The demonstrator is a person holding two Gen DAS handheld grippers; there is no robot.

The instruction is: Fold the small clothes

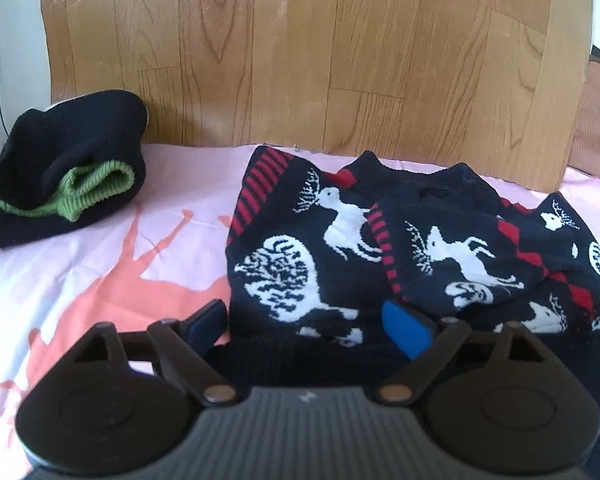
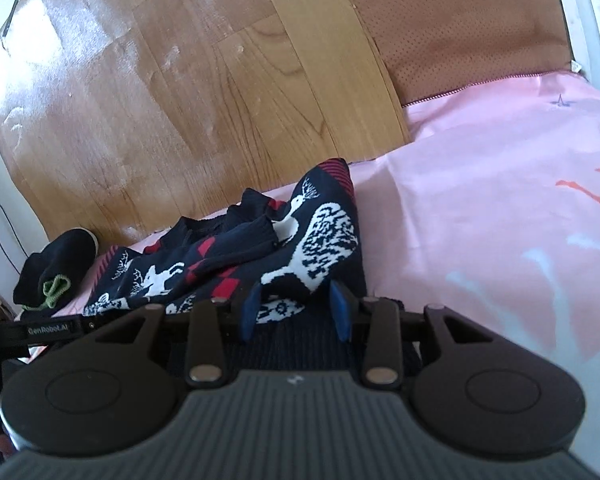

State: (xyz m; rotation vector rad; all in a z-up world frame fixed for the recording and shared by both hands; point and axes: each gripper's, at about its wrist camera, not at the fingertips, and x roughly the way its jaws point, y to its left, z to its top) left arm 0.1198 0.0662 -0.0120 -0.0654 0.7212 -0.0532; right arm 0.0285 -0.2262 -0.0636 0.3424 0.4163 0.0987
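A navy knit sweater with white reindeer and red stripes point(image 1: 340, 248) lies crumpled on the pink bedsheet point(image 1: 80, 264), sleeves folded over its body. My left gripper point(image 1: 308, 324) is open, its blue pads wide apart over the sweater's near hem. In the right wrist view the sweater point(image 2: 300, 240) lies just ahead. My right gripper point(image 2: 296, 312) is open, its pads straddling the sweater's near right corner without clamping it.
A folded dark garment with a green cuff point(image 1: 68, 176) sits at the far left of the bed; it also shows in the right wrist view point(image 2: 56, 276). A wooden headboard point(image 1: 300, 48) stands behind. A brown pillow point(image 2: 468, 28) lies at the far right.
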